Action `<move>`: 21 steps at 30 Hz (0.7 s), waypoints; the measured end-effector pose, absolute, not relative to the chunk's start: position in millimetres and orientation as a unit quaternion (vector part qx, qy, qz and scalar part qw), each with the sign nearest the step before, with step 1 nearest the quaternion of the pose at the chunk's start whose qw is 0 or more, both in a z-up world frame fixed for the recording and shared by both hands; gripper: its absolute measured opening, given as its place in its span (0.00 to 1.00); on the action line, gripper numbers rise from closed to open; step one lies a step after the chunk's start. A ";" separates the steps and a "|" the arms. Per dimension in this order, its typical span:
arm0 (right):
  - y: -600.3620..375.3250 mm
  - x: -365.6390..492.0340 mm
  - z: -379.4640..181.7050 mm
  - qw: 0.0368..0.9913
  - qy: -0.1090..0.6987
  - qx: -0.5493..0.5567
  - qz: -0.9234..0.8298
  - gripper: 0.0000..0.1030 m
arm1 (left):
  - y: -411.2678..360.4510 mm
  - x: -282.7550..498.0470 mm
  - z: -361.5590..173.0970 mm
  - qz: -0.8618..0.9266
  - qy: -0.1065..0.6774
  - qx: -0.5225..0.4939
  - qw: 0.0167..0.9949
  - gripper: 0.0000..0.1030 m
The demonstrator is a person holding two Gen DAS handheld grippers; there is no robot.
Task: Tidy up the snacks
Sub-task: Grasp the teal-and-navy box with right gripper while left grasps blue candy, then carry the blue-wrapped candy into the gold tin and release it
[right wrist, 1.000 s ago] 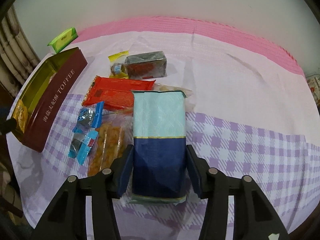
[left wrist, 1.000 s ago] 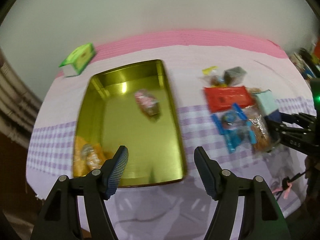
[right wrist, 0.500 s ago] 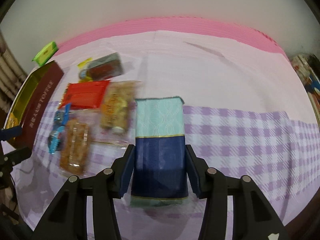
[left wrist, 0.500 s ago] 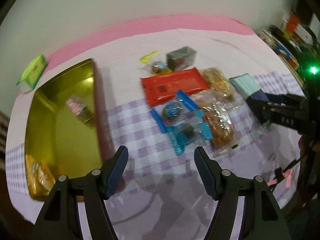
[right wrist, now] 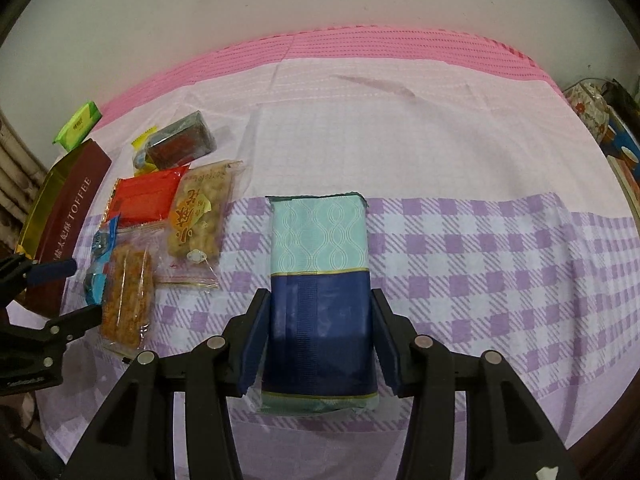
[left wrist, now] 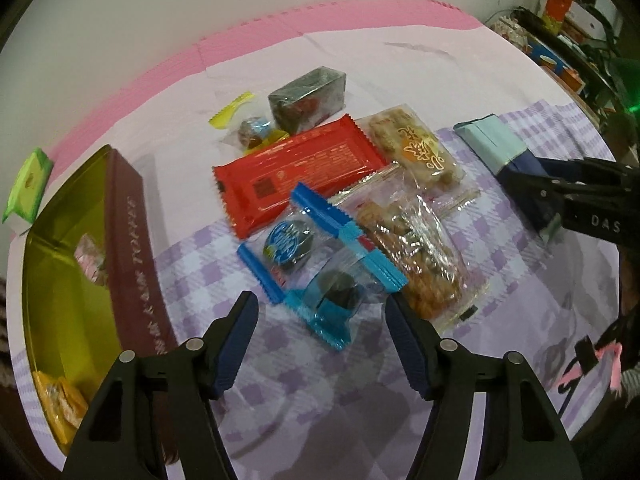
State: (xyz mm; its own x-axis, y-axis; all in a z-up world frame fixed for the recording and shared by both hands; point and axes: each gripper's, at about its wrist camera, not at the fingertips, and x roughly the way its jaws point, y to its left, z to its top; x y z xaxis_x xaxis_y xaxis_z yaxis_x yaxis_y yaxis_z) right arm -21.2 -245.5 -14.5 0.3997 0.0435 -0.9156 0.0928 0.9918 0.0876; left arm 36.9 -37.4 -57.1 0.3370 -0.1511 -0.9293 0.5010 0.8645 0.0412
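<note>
While its jaws are closing, left hand-held gripper [left wrist: 320, 316] brackets blue-wrapped snack [left wrist: 334, 300], ungripped | snack's long axis toward camera | right hand-held gripper [right wrist: 318, 336] clamps teal-navy packet [right wrist: 320, 280]

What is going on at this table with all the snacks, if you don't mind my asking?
A person is sorting snacks with handheld tongs. The right tongs are clamped on a teal and navy packet over the checked cloth. The left tongs are closing around a blue-edged cookie wrapper, not yet pressing it. Other wrapped snacks lie beside an open toffee tin holding a few.
</note>
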 end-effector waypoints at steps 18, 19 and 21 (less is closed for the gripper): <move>-238.1 -19.6 -16.9 0.834 0.549 0.039 -0.020 0.47 | -28.1 52.7 -63.9 -0.187 0.572 0.099 0.793 0.27; -237.6 -19.5 -17.1 0.834 0.550 0.036 -0.020 0.47 | -26.5 51.3 -63.5 -0.187 0.572 0.097 0.793 0.27; -236.3 -19.7 -17.2 0.834 0.550 0.033 -0.021 0.48 | -23.2 46.9 -62.0 -0.185 0.572 0.092 0.794 0.27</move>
